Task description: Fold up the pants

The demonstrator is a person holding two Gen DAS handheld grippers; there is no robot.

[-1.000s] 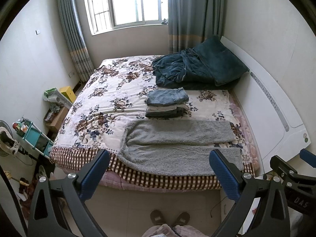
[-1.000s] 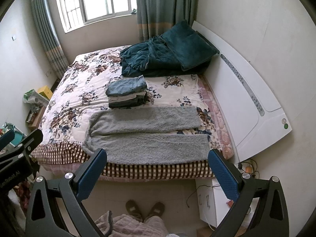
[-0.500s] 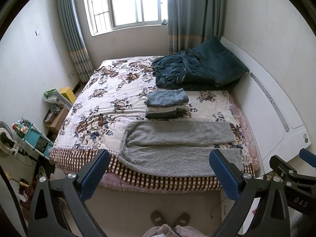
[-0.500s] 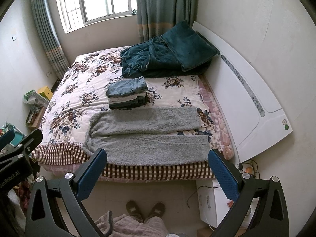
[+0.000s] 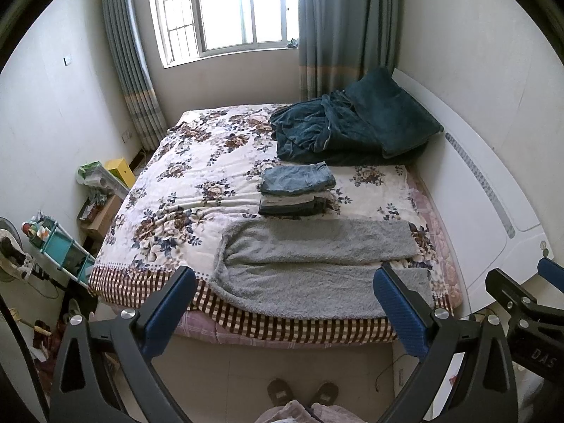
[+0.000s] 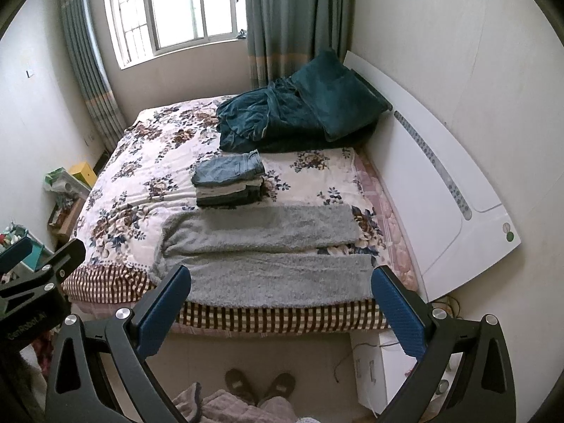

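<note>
Grey fleece pants (image 5: 317, 264) lie spread flat across the near edge of the bed, legs pointing right, waist at the left; they also show in the right wrist view (image 6: 268, 253). My left gripper (image 5: 284, 278) is open and empty, held high above the floor in front of the bed. My right gripper (image 6: 281, 278) is open and empty, likewise short of the bed. Both are apart from the pants.
A stack of folded jeans and pants (image 5: 296, 194) sits just behind the grey pants. A dark teal blanket and pillow (image 5: 352, 130) lie at the headboard (image 5: 493, 211). A floral quilt (image 5: 197, 190) covers the bed. Shelves and clutter (image 5: 60, 246) stand left; feet (image 5: 303, 393) below.
Both views have drifted very slightly; the scene sits a touch lower in frame. The pants and the stack have not moved. Both grippers remain open.
</note>
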